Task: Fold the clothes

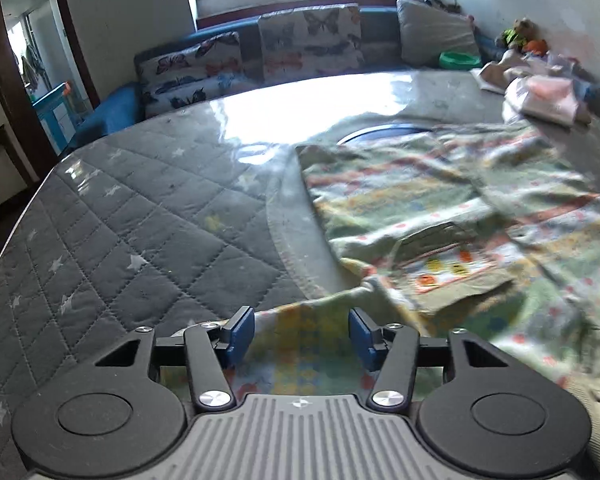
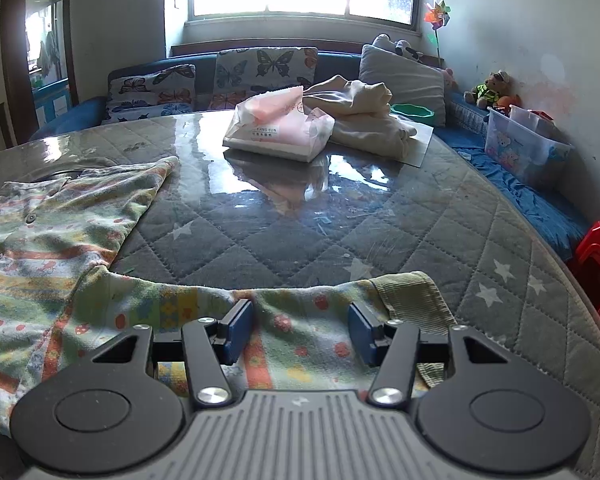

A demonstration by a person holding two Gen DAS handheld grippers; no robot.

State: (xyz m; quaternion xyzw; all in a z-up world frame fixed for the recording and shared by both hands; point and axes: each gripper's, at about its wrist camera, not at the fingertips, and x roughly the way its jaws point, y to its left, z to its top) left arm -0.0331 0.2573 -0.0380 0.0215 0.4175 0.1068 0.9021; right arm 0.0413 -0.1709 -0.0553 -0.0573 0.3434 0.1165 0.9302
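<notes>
Jaws wide apart on left gripper [image 1: 302, 334], blue pads [image 1: 242, 334] well clear of each other, nothing clamped; patterned sleeve [image 1: 300, 344] lying between and under them, contact cannot be told. Same on right gripper [image 2: 302, 330]: jaws wide, nothing clamped, hovering over other sleeve [image 2: 300, 320] near ribbed green cuff [image 2: 414, 292].

One garment [image 1: 440, 216]: pastel print shirt with buttons, spread flat on quilted grey table cover [image 2: 340, 232], front up, sleeves stretched toward each gripper. Blurred in left view. Chest pocket [image 1: 452, 268] visible there.

Counts: two grippers, both wide. One print shirt. One tissue pack [image 2: 278, 126] at far side of table, touching one cream cloth heap [image 2: 360, 110]. One green bowl [image 2: 414, 112] behind the heap. Two butterfly cushions [image 2: 266, 70], one grey pillow [image 2: 408, 76] on blue sofa [image 2: 540, 204]. One clear storage bin [image 2: 520, 148], one red stool [image 2: 598, 268], one pinwheel [image 2: 437, 14], one teddy [image 2: 490, 88].
</notes>
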